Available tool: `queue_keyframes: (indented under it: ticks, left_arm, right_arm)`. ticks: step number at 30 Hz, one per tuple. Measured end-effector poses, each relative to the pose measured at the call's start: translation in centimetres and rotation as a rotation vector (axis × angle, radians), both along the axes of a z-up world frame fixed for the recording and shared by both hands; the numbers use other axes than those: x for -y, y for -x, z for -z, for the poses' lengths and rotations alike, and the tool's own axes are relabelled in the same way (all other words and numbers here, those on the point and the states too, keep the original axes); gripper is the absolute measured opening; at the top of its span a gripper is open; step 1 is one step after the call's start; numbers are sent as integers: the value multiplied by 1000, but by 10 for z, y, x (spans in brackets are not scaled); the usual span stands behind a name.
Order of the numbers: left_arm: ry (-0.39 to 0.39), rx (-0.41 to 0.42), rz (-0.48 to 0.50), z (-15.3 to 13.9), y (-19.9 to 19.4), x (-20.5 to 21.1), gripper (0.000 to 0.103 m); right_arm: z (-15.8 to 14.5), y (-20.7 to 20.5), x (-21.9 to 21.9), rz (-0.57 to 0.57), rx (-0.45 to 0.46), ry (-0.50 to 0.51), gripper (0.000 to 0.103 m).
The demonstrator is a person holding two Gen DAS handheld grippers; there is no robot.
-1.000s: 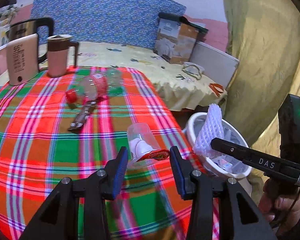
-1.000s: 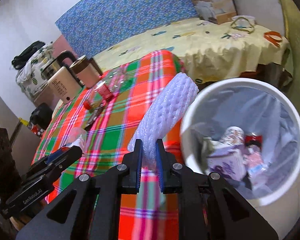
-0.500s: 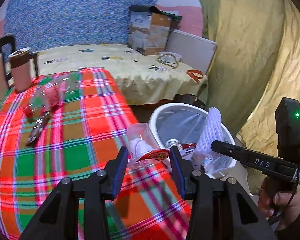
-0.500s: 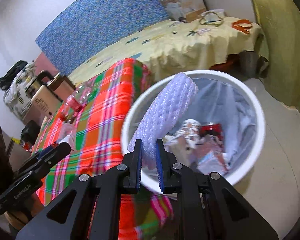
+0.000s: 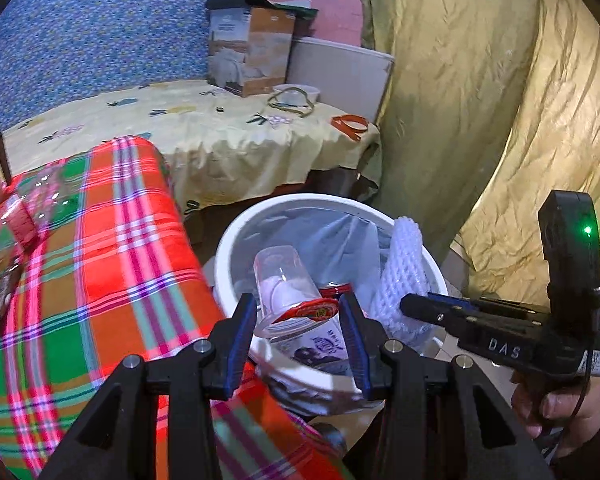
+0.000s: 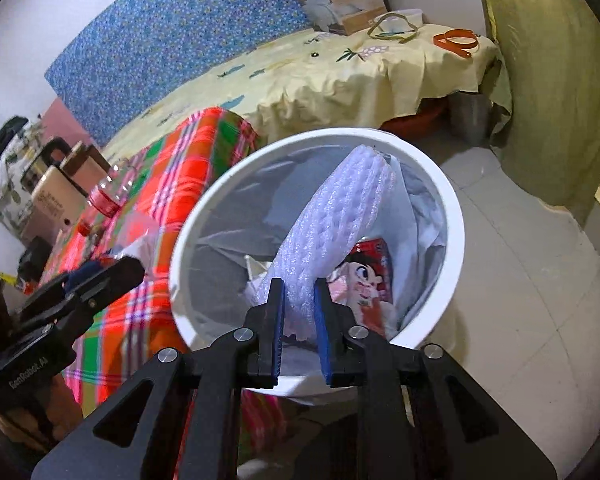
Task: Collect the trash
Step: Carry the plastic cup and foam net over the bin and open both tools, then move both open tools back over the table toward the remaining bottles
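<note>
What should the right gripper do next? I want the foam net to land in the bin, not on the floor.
Probably finish opening the right gripper. Its jaws have just been opening, yet the white foam net is between the pads, hanging over the white bin, so letting go should drop it in. The left gripper holds a plastic cup there too.

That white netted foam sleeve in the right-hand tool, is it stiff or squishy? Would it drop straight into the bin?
Probably squishy: the foam sleeve narrows where the right tool, whose jaws have just been opening, holds it. It looks light, standing up from that one pinch without drooping. Already over the white bin, it would likely drop in softly.
</note>
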State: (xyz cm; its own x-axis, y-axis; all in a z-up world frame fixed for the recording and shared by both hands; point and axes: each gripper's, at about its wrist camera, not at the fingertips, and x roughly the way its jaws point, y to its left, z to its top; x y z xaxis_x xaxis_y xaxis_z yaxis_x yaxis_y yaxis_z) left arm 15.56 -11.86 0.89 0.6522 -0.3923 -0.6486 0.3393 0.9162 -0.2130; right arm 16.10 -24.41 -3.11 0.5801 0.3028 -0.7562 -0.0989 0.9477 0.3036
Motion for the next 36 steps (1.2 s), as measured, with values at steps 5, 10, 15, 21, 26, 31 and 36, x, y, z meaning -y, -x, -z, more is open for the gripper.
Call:
queue_keyframes:
  ticks: [5, 10, 15, 21, 26, 31, 36]
  left_arm:
    - [-12, -15, 26, 7, -10, 13, 45]
    - [-15, -20, 33, 11, -14, 20, 45]
    - [-4, -28, 21, 14, -14, 18, 51]
    - [4, -23, -2, 11, -11, 10, 52]
    - [23, -14, -24, 5, -2, -2, 52]
    - [44, -3, -49, -1, 9, -17, 52]
    - [39, 17, -87, -8, 22, -32, 52]
  right_arm:
    - [3, 0, 9, 0, 3, 15, 26]
    - [4, 2, 20, 18, 10, 10, 30]
    - [2, 5, 26, 33, 17, 4, 30]
    - [-3, 7, 19, 19, 34, -2, 30]
    - [-11, 10, 9, -12, 57, 2, 30]
    - [-19, 16, -2, -41, 77, 8, 30]
    - [-26, 22, -12, -66, 96, 4, 30]
